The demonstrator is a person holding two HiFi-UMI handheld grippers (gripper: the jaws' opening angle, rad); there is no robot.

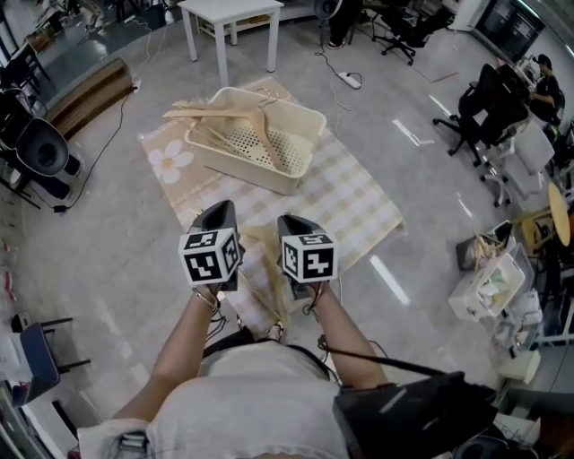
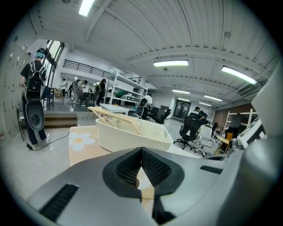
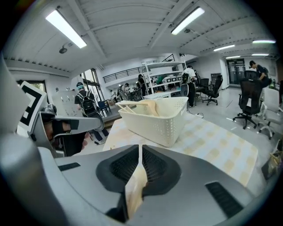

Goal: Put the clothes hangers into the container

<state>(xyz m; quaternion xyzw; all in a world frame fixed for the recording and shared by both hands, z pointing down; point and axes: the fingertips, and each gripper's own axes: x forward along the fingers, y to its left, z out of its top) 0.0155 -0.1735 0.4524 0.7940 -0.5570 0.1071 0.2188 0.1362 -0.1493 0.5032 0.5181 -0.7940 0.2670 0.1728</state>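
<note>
A cream perforated basket [image 1: 289, 176] stands on a checked mat [image 1: 359, 202] and holds several wooden hangers [image 1: 215, 112]. It also shows ahead in the left gripper view [image 2: 132, 139] and the right gripper view [image 3: 159, 121]. Nearer me, another wooden hanger [image 1: 263, 262] lies between my two grippers. My right gripper [image 1: 289, 220] is shut on a pale wooden strip of it [image 3: 135, 190]. My left gripper [image 1: 220, 208] has its jaws together, with pale wood [image 2: 145, 187] showing between the pads. Both grippers sit side by side, short of the basket.
A white table [image 1: 229, 13] stands beyond the basket. Black office chairs [image 1: 475, 108] and a white crate of items [image 1: 489, 287] are to the right. A black speaker [image 1: 40, 148] is at the left, and a power strip with cable [image 1: 350, 79] lies on the floor.
</note>
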